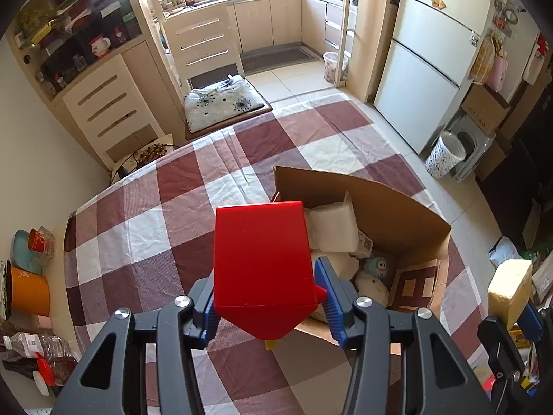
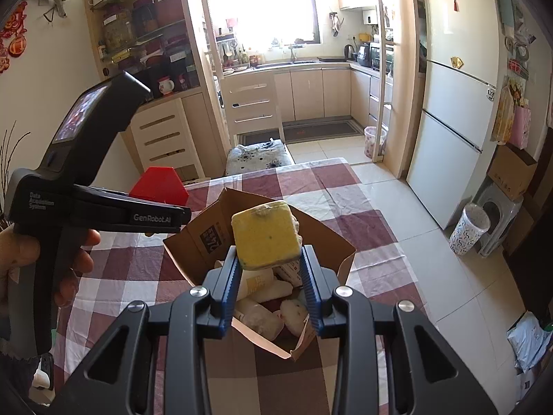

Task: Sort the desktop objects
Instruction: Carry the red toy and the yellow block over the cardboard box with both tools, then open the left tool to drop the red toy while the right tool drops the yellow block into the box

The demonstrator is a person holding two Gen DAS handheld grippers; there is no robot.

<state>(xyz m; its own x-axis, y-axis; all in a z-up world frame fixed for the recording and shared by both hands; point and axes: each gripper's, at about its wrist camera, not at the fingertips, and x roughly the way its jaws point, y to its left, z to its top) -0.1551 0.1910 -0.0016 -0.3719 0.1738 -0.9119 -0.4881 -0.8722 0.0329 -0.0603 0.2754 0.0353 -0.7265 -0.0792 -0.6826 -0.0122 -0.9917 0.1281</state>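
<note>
Your left gripper (image 1: 264, 297) is clamped on a red plastic block with a pointed underside (image 1: 261, 266), held in the air just beside the near left wall of the open brown cardboard box (image 1: 397, 207), which sits toward the right edge of the tabletop (image 1: 145, 228) with its checked maroon-and-white cloth. Your right gripper (image 2: 271, 276) is clamped on a yellow cube-shaped sponge (image 2: 265, 235), hanging over the box opening.

The red block is gripped low, near its point, so I judge it could pivot or slip between the pads if you swing it. Release it where it hangs and it may catch the box wall and drop onto the cloth. With both grippers converging on one opening, they could knock each other.

The left wrist view shows white packets (image 1: 335, 228) and a small pale plush toy (image 1: 375, 268) inside the box; only the right wrist view shows your left hand (image 2: 45, 256) on its handle and the sponge centred over the box
</note>
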